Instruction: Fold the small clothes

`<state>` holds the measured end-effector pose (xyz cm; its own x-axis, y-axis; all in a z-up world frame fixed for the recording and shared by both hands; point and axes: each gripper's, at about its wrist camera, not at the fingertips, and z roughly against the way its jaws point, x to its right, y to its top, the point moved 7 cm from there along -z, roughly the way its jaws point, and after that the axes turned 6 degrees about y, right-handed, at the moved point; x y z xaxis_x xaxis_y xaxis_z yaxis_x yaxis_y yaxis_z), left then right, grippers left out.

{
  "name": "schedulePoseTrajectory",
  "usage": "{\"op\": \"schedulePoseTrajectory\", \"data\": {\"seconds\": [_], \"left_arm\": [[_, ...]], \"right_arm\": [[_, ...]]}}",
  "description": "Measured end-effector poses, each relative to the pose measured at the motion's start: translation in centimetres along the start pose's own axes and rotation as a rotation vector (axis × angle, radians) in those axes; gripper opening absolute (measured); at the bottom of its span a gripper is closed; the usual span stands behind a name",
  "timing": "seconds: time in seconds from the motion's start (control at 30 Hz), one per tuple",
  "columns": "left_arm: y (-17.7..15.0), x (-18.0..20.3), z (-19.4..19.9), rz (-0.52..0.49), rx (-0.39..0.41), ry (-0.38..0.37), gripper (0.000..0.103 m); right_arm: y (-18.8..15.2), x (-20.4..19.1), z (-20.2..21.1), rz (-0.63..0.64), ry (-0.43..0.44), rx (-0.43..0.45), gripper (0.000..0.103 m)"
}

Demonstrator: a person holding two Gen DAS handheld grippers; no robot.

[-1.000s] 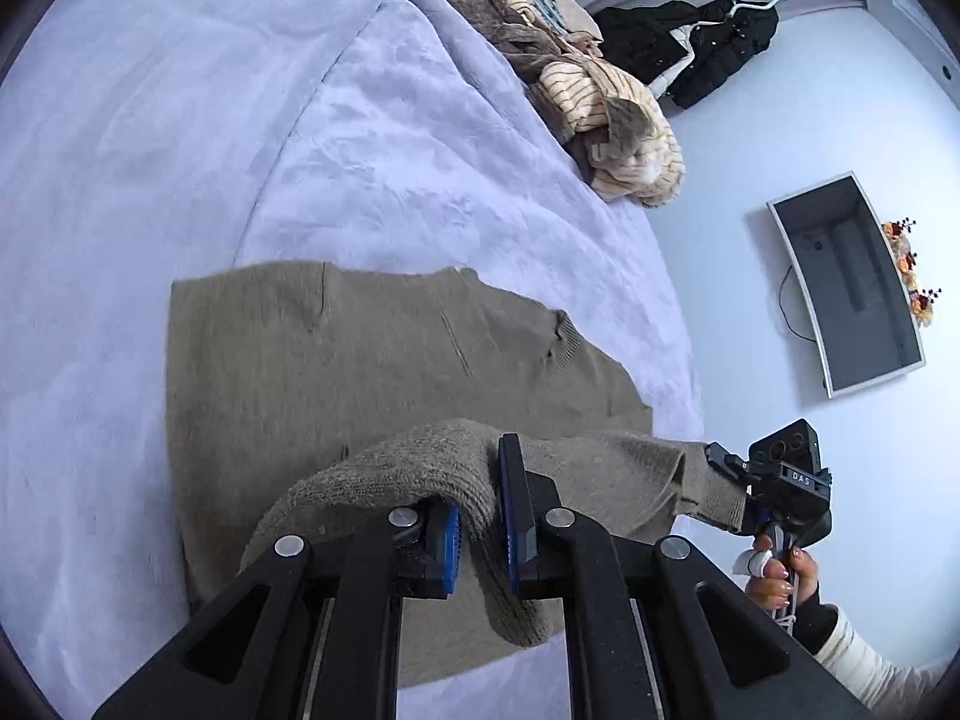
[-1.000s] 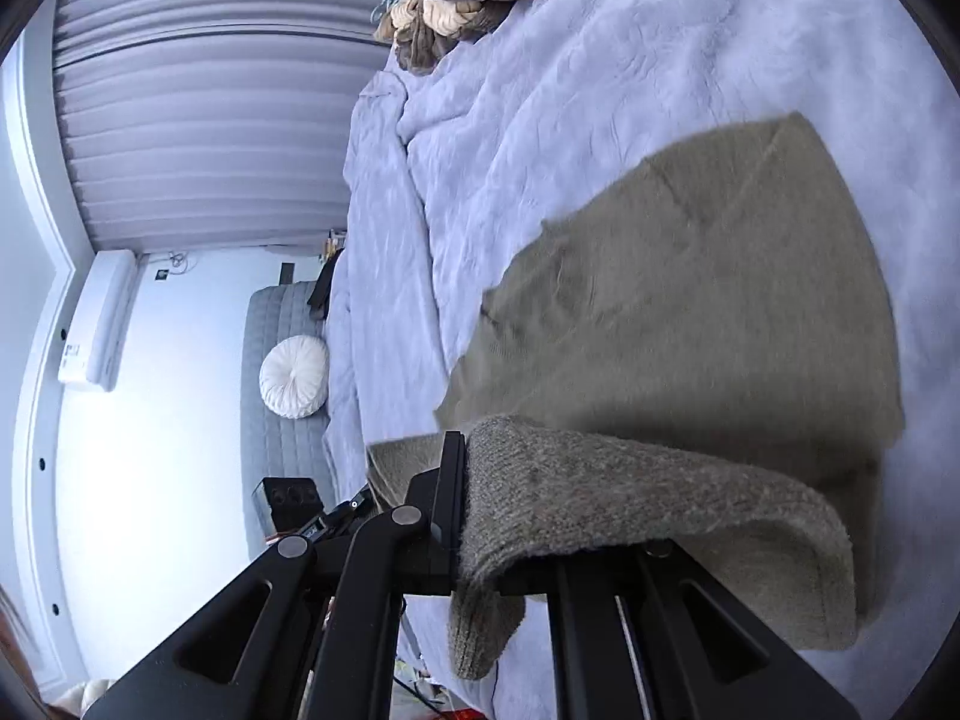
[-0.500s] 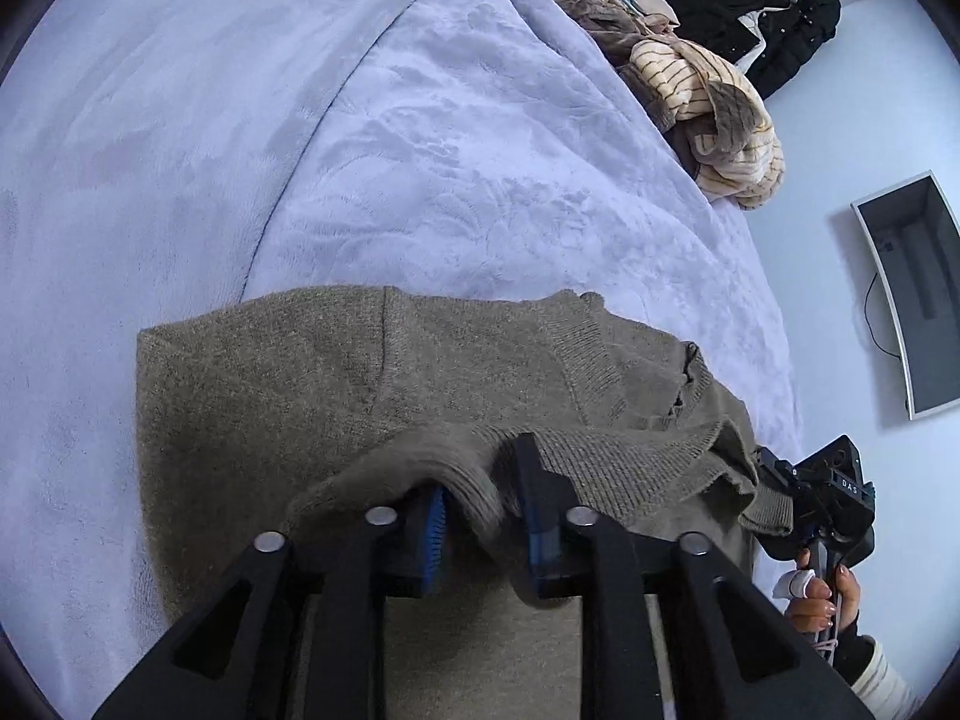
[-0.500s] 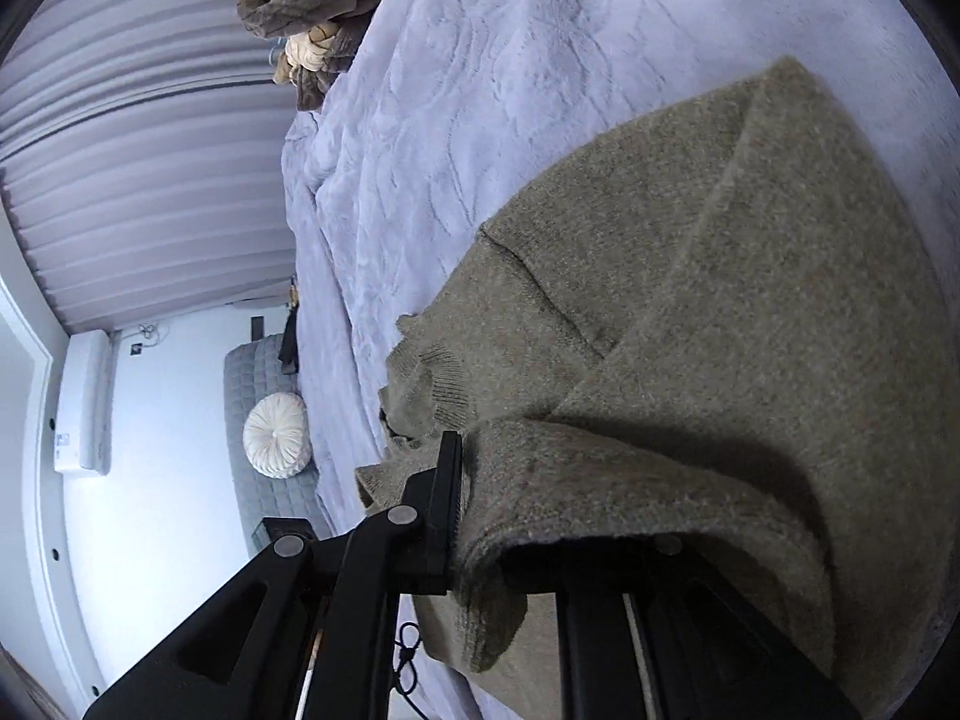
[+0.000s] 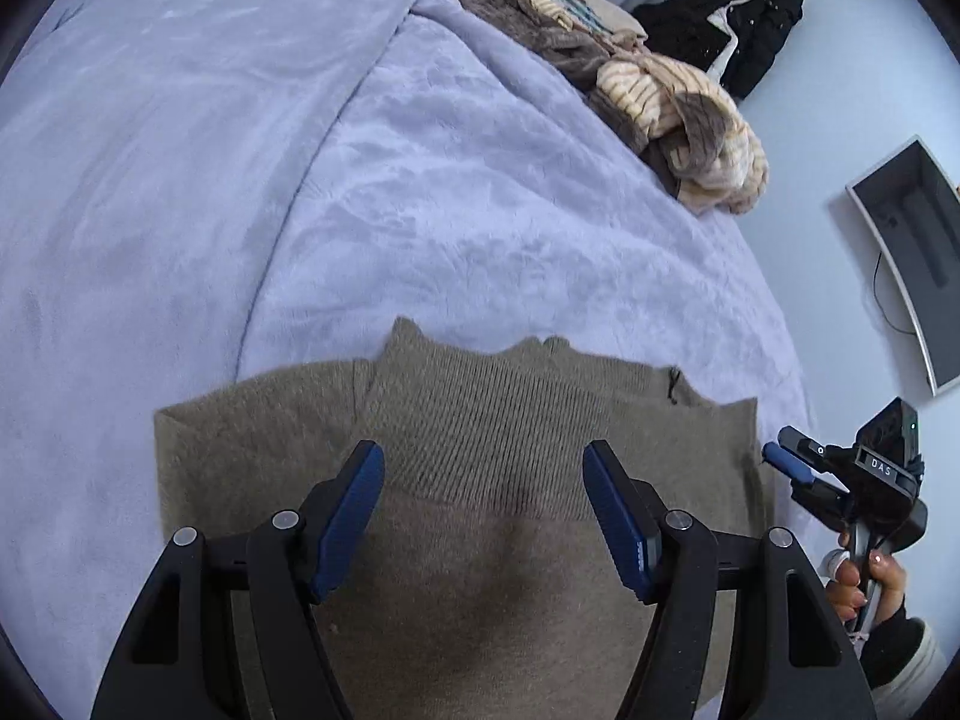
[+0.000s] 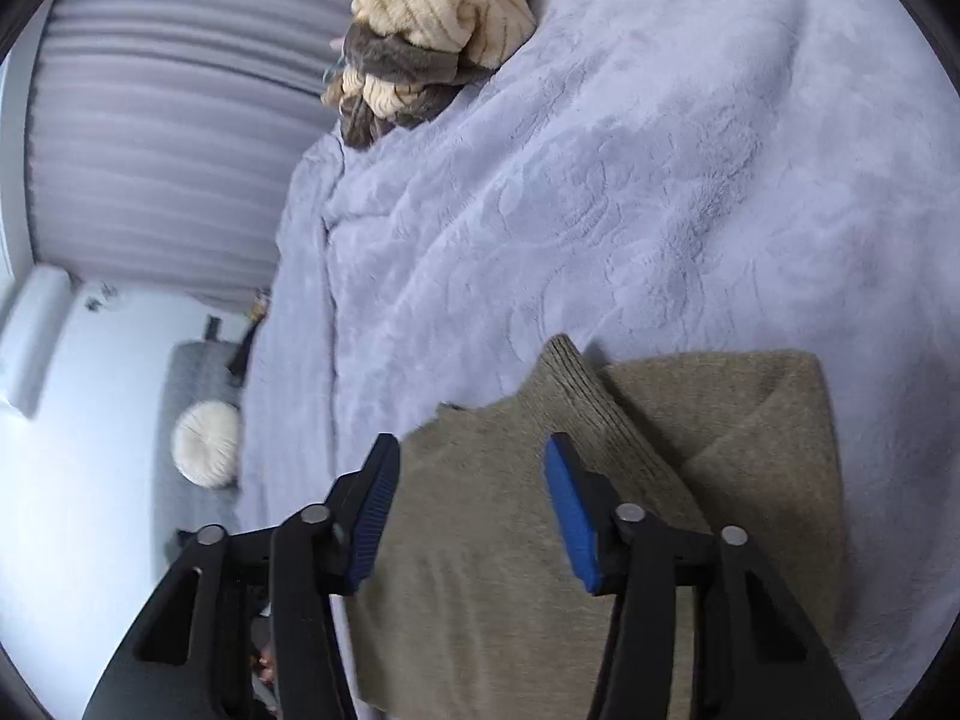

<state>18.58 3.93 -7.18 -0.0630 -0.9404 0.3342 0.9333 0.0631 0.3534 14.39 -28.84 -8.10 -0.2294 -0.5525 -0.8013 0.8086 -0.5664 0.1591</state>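
1. lowest in the left wrist view, the left claw (image 5: pixel 483 516) stands with its blue-padded jaws wide apart over the olive-green knitted sweater (image 5: pixel 480 450); they have just been opening, and nothing is pinched between them now, the knit lying flat beneath.
2. in the right wrist view the right claw (image 6: pixel 468 516) is also parted, though less widely; its jaws have likewise just been opening, and no cloth sits between the pads.
3. the sweater fills the lower middle of both frames, spread on the pale lavender plush bed cover (image 5: pixel 420 210). a ribbed edge lies across its far side, so one fold over looks laid down and let go. judging from that, this garment is partly folded, and a further fold or squaring up probably remains.
4. at the right edge of the left view, a person's hand (image 5: pixel 864 582) holds the other claw's handle; a small label on its housing seems to read "das", though it is tiny.
5. farther off, toward the upper right, a heap of cream striped and brown fleecy clothes (image 5: pixel 660 102) lies unfolded near the bed's edge, so most of the task is likely still ahead.
6. beyond it, a black garment (image 5: pixel 738 18) hangs on the wall, and a flat dark screen (image 5: pixel 912 252) is mounted at the right.
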Motion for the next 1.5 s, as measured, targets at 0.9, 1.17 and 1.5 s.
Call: {"op": "schedulePoseTrajectory", "data": {"seconds": [0.9,1.17,1.5], "left_arm": [[-13.8,-6.5,5.2,0.062,-0.214,0.028,0.069],[-16.1,-6.9,4.4,0.118,-0.232,0.010,0.063],[-16.5,-7.3,6.4,0.041,-0.208,0.035,0.009]], "right_arm": [[-18.8,3.5,6.2,-0.222,0.029,-0.170,0.062],[-19.8,9.0,8.5,-0.443,-0.007,0.030,0.062],[-16.7,5.6,8.3,-0.132,-0.226,-0.035,0.009]]}}
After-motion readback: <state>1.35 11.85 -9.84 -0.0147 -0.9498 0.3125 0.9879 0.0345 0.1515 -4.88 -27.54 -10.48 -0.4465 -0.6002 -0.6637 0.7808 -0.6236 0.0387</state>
